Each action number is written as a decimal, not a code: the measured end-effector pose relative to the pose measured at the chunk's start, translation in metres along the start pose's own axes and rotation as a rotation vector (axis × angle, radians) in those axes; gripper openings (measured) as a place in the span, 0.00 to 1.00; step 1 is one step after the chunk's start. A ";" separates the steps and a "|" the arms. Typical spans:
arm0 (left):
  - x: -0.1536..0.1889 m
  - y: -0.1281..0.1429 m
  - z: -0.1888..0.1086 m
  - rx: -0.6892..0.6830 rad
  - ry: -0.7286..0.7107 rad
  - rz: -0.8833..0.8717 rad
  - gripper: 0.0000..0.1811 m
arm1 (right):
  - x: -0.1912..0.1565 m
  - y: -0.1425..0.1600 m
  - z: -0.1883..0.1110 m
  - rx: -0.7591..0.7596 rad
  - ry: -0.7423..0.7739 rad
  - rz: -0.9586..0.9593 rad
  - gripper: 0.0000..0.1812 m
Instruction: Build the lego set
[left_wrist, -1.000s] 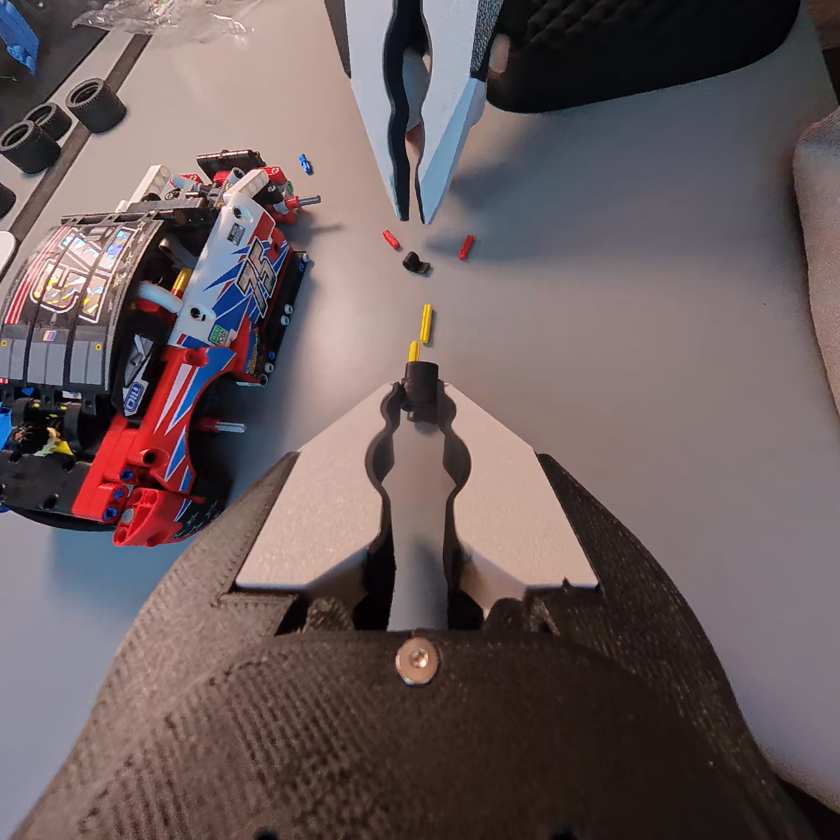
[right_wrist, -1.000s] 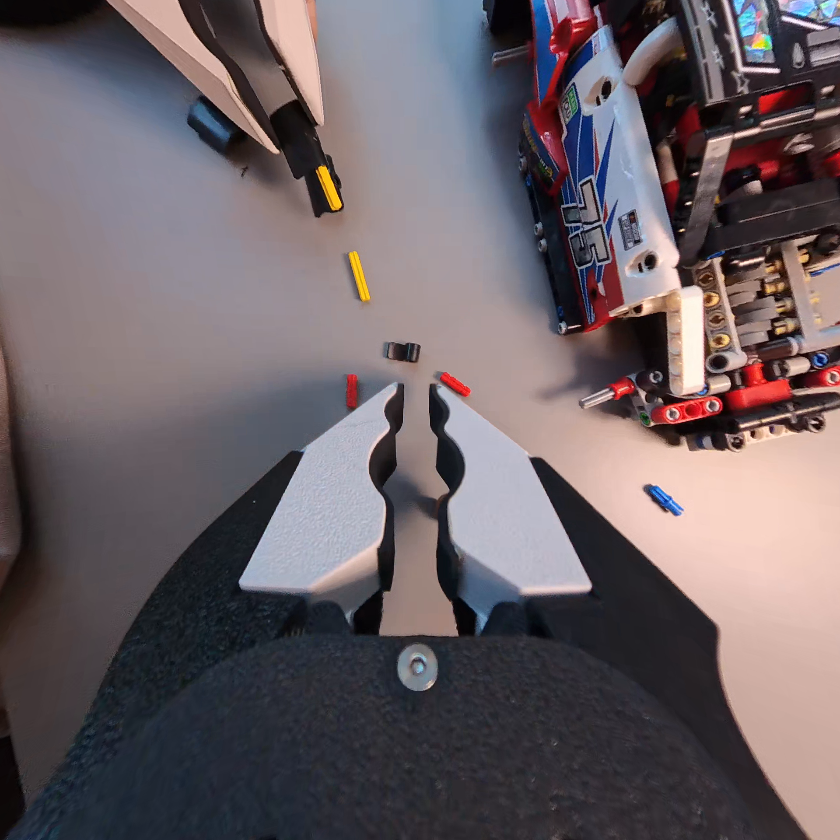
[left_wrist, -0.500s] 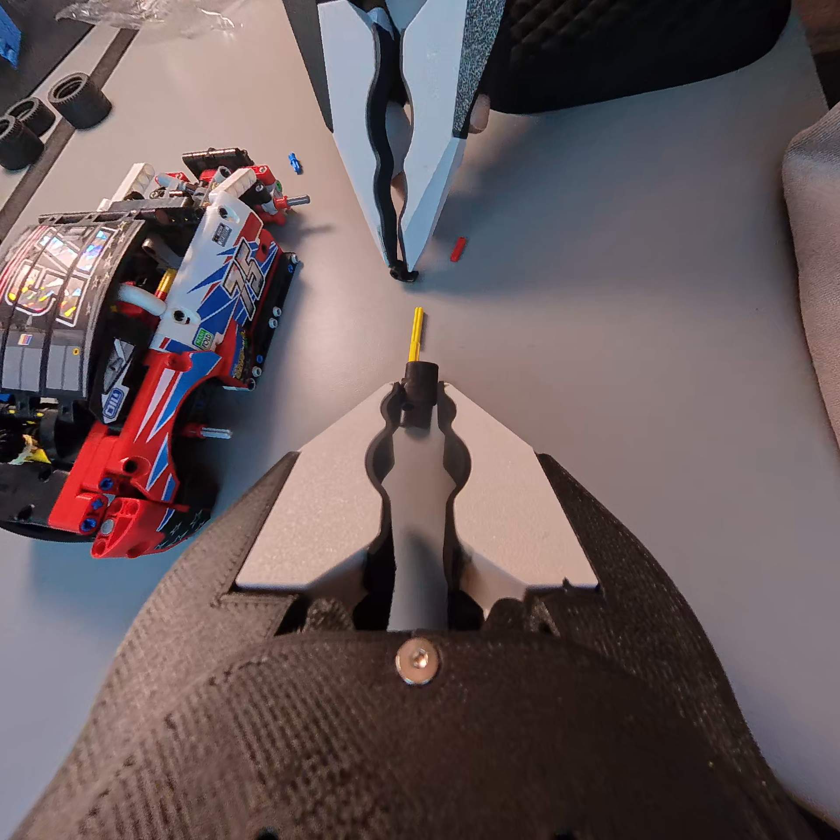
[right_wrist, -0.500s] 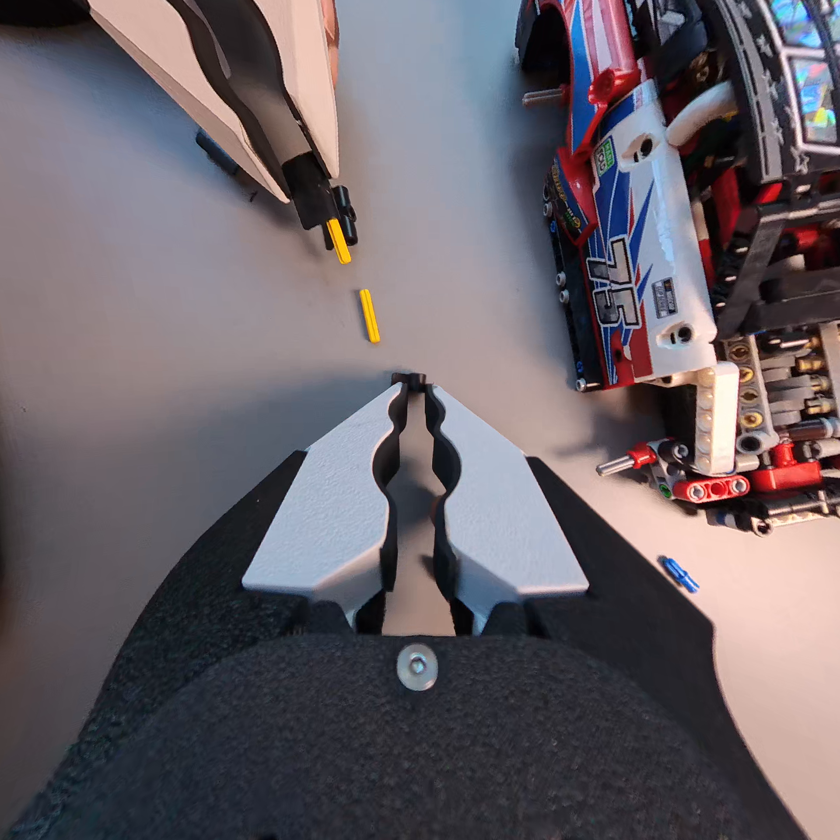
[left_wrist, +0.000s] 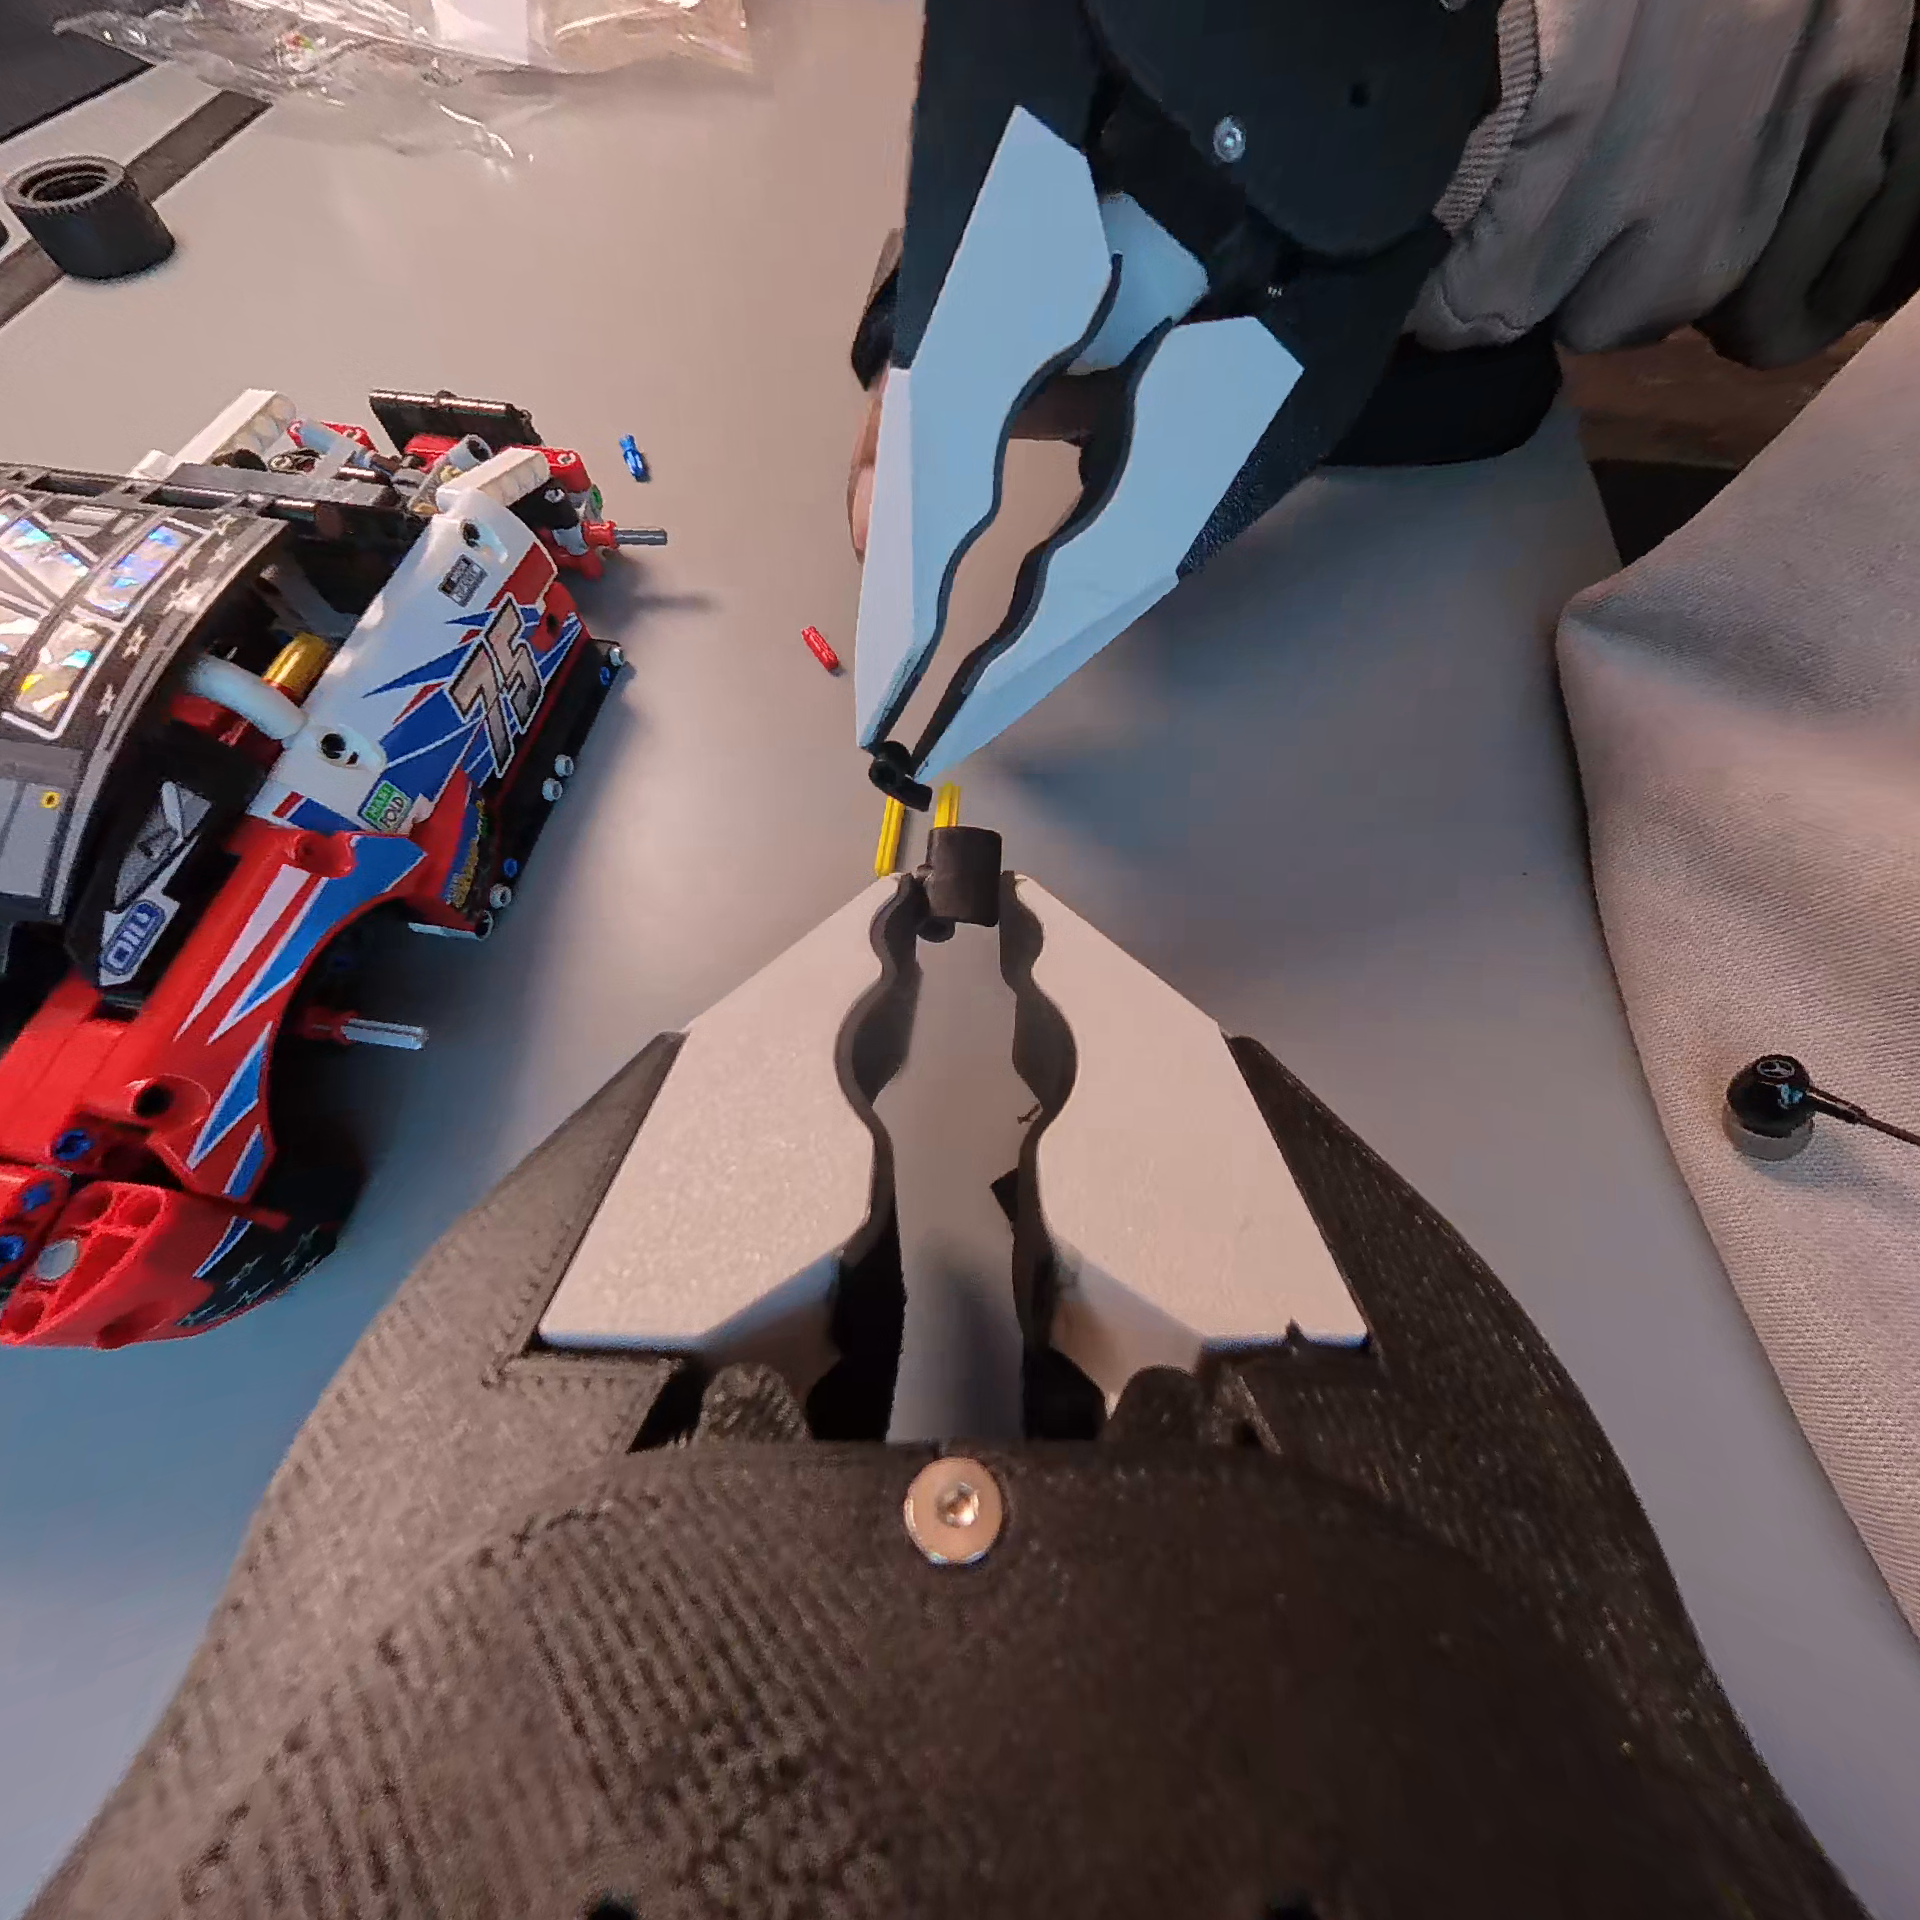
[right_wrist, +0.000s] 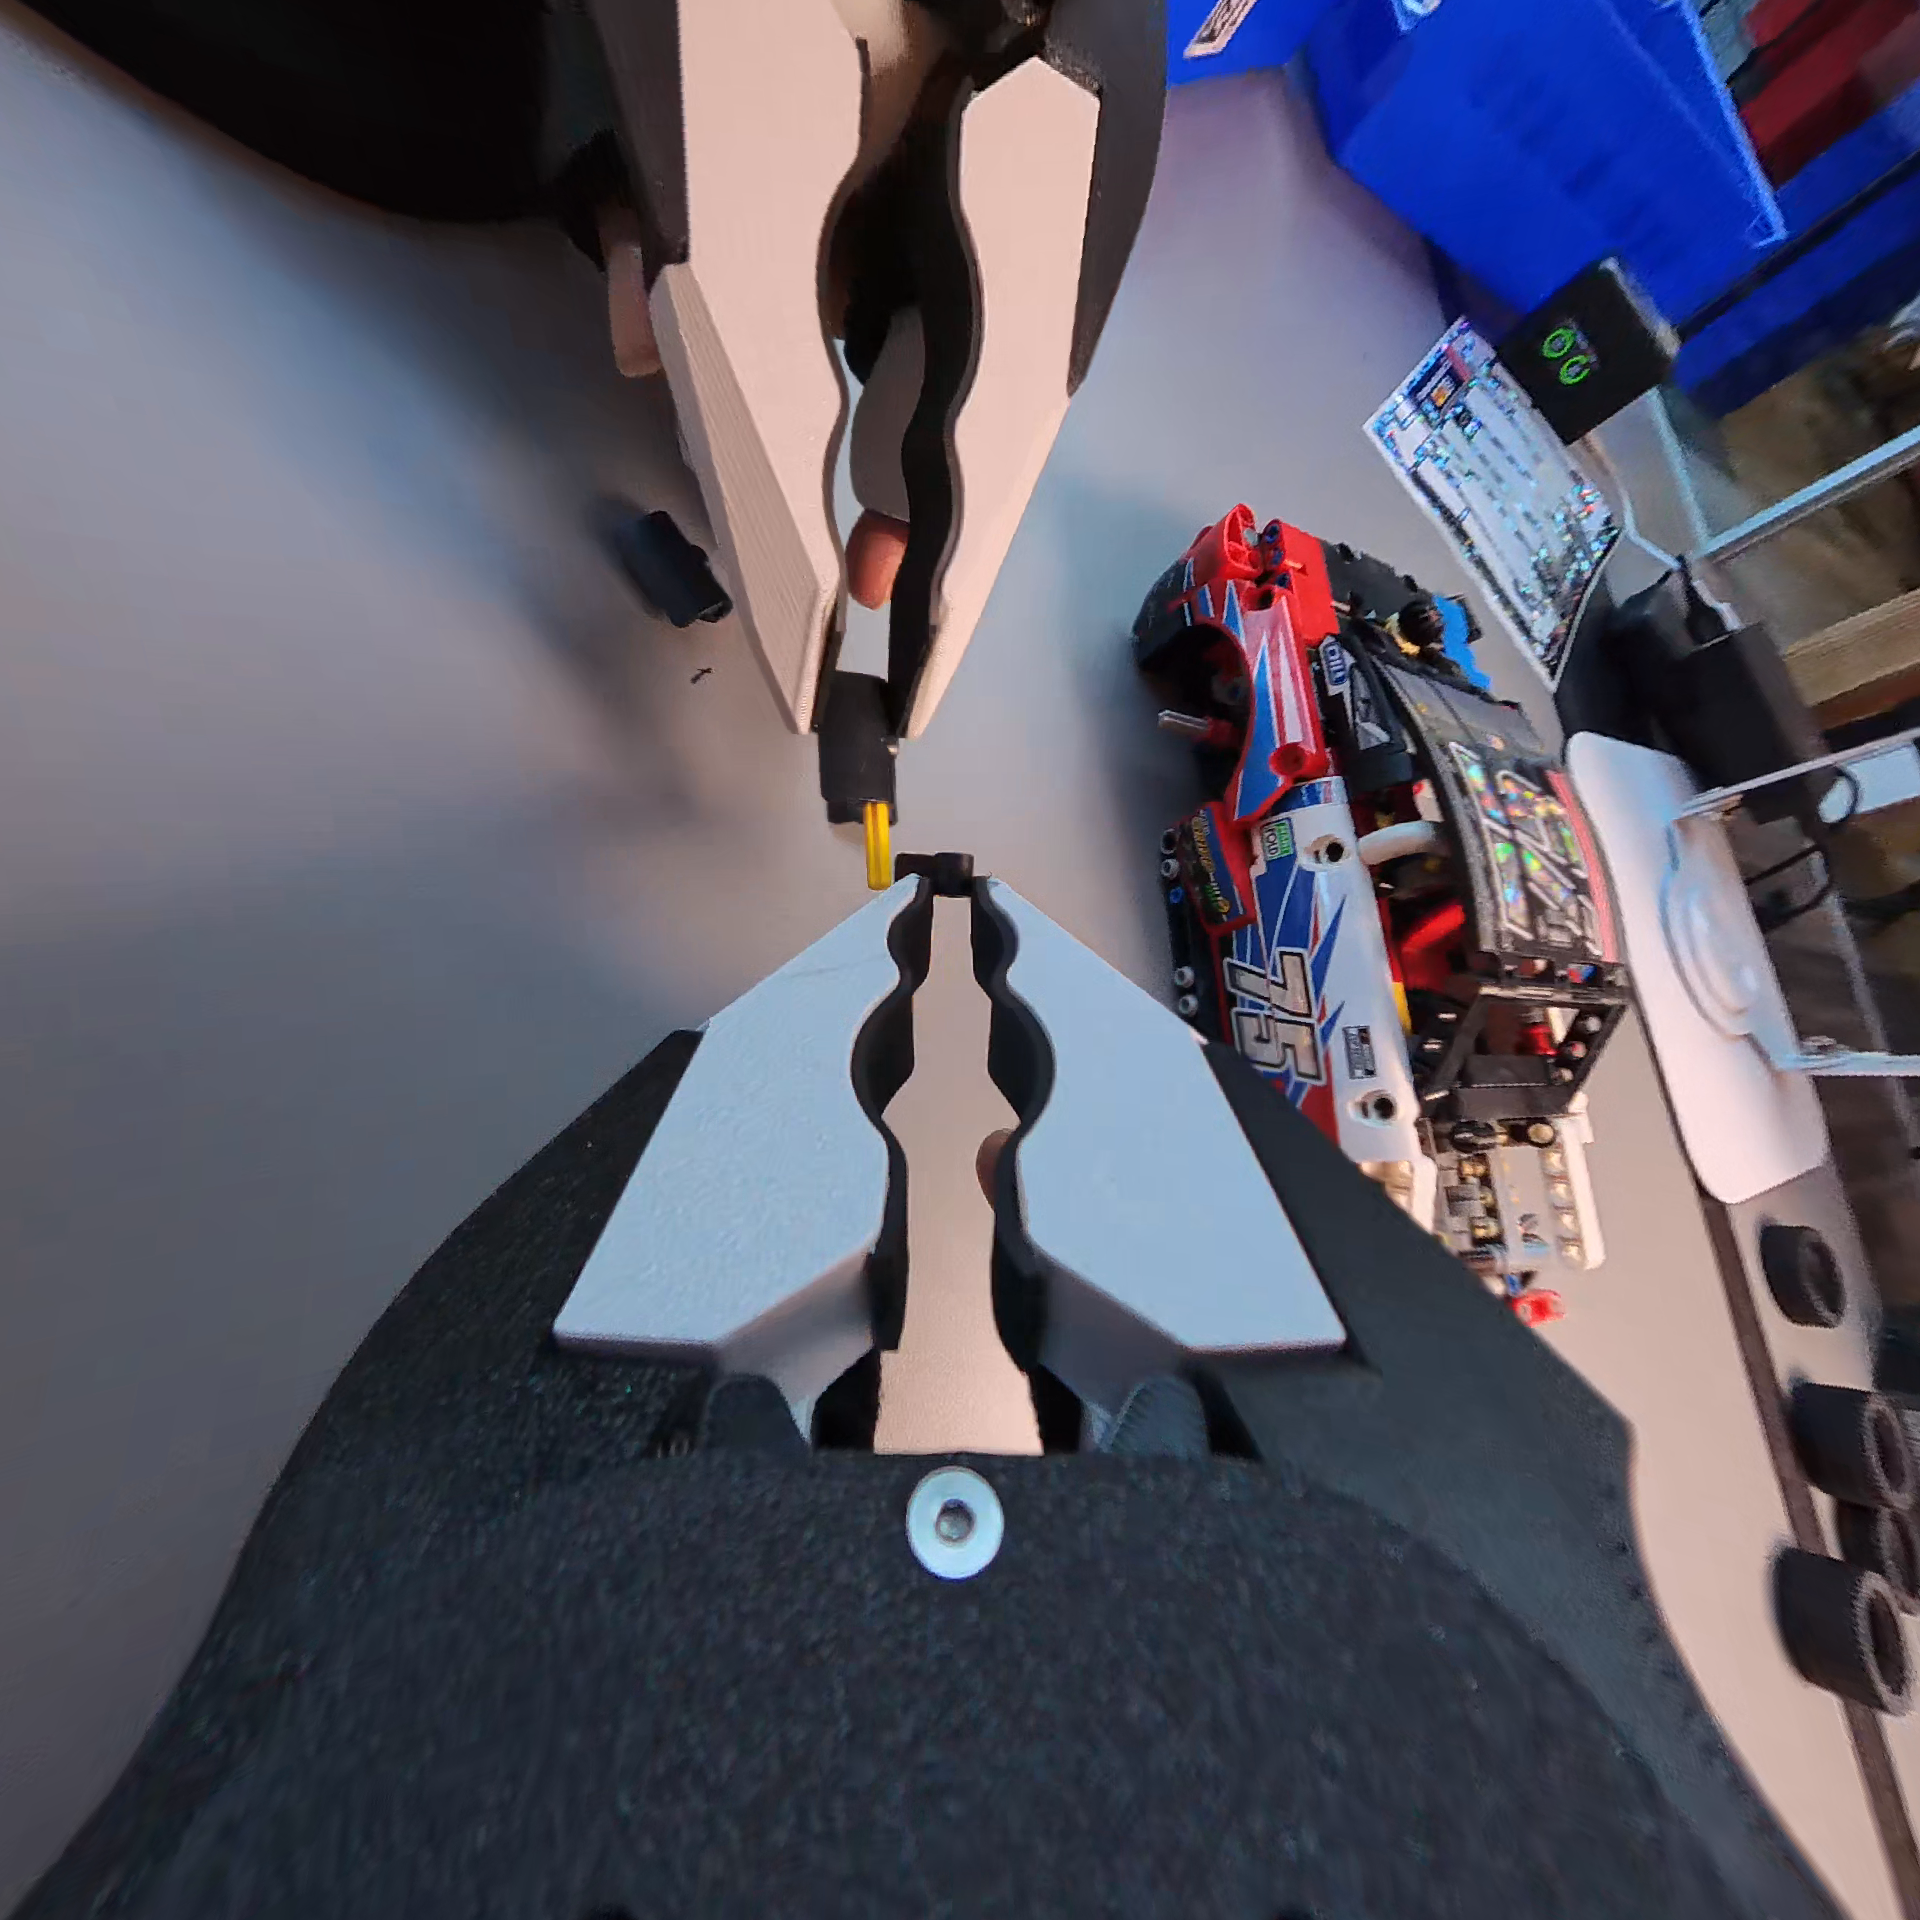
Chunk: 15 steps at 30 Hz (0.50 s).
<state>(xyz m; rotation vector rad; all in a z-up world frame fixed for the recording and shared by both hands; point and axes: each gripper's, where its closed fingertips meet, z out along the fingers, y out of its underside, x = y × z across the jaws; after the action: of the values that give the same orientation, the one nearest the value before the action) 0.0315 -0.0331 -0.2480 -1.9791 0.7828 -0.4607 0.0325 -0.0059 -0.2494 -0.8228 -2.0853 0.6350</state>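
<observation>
My left gripper (left_wrist: 961, 883) is shut on a black sleeve (left_wrist: 964, 868) with a yellow axle (left_wrist: 947, 804) sticking out of its front. It also shows in the right wrist view (right_wrist: 857, 727), with the sleeve (right_wrist: 855, 756) and axle (right_wrist: 878, 854). My right gripper (right_wrist: 940, 883) is shut on a small black connector (right_wrist: 935, 869), held tip to tip with the axle. The right gripper (left_wrist: 904, 764) and its connector (left_wrist: 897, 774) also show in the left wrist view. The red, white and blue race car (left_wrist: 312, 790) lies on the grey table, left of both grippers.
A loose yellow axle (left_wrist: 890, 836), a red pin (left_wrist: 821, 649) and a blue pin (left_wrist: 634, 457) lie on the table. A black tyre (left_wrist: 88, 218) and plastic bags (left_wrist: 416, 52) are far left. Blue bins (right_wrist: 1558, 135), a sticker sheet (right_wrist: 1496, 488) and tyres (right_wrist: 1849, 1455) are beyond the car. The blue pin (left_wrist: 634, 457) is about equally far from each gripper, around 20 cm.
My right gripper closed on the small black connector, lifted it off the table and brought it up to the yellow axle tip. Both grippers rose and tilted.
</observation>
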 end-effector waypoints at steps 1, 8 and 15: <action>-0.001 0.000 0.000 -0.001 -0.004 -0.009 0.07 | 0.001 -0.001 -0.001 0.003 0.021 -0.025 0.03; -0.007 0.000 0.000 0.010 -0.017 -0.077 0.07 | -0.003 -0.003 -0.003 -0.011 0.125 -0.222 0.03; -0.005 0.001 0.002 0.006 0.013 -0.120 0.07 | 0.008 0.005 -0.002 -0.056 0.242 -0.286 0.03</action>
<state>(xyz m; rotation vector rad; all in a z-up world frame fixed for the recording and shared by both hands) 0.0292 -0.0289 -0.2499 -2.0266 0.6729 -0.5461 0.0321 0.0033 -0.2478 -0.5839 -1.9550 0.3077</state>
